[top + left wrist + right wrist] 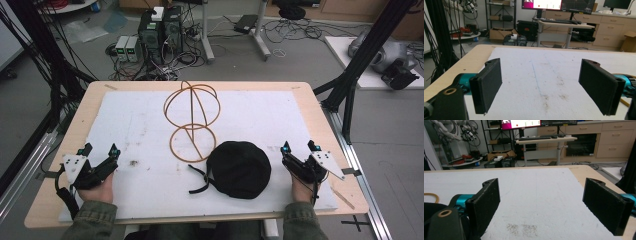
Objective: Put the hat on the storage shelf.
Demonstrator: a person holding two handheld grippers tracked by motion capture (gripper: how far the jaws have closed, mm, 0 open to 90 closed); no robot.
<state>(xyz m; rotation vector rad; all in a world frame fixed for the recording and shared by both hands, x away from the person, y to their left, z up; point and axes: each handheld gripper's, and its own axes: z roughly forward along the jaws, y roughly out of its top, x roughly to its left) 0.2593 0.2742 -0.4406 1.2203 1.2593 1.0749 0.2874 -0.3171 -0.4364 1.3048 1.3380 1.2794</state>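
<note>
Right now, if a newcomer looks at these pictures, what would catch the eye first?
Probably the wooden hoop stand, which rises at the middle of the white board with a round ring as its base. Just in front of it, toward the person's right, lies a black cap with its strap trailing to the left. At the near corners, the left claw and the right claw both stand open and hold nothing.

On the foam sheet (130, 125) covering the table (75, 120), the cap (240, 169) lies just left of the right gripper (300, 148), well right of the left gripper (99, 151). The wire stand (192, 120) rises beyond the cap, its base ring apparently touching the cap's far edge. Both grippers rest near the front corners.
</note>
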